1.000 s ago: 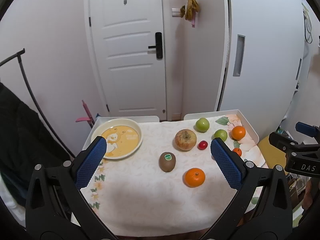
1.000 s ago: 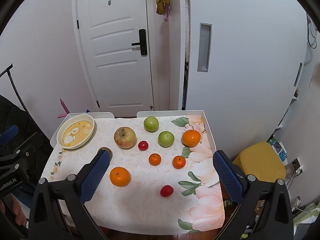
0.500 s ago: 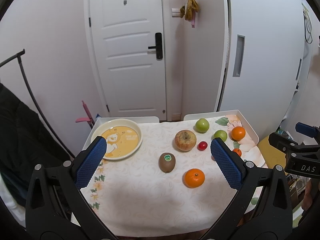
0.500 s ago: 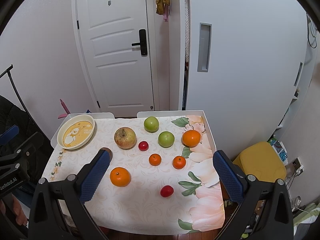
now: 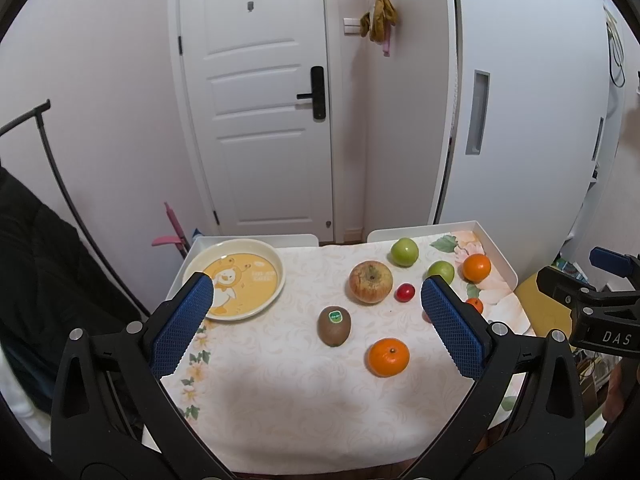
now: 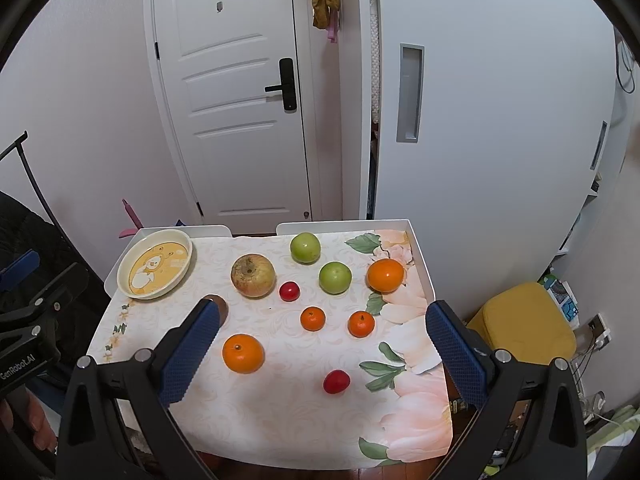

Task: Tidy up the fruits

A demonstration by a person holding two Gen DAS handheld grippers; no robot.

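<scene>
Fruit lies loose on a cloth-covered table (image 5: pixel 280 392). A kiwi (image 5: pixel 334 325) sits near the middle, a large apple (image 5: pixel 370 282) behind it, an orange (image 5: pixel 389 357) to its right. Two green apples (image 6: pixel 305 247) (image 6: pixel 335 277), another orange (image 6: pixel 385 275), two small mandarins (image 6: pixel 313 318) (image 6: pixel 361 323) and two red cherry tomatoes (image 6: pixel 289 291) (image 6: pixel 336 381) lie right of centre. A yellow bowl (image 5: pixel 240 278) stands empty at the back left. My left gripper (image 5: pixel 316 326) is open above the table's front. My right gripper (image 6: pixel 320 350) is open and empty too.
The table has a raised white rim (image 6: pixel 420 256) at the back and right. A white door (image 5: pixel 260 112) and a wall stand behind. A yellow stool (image 6: pixel 524 324) is on the floor at the right. Dark clothing (image 5: pixel 28 280) hangs at the left.
</scene>
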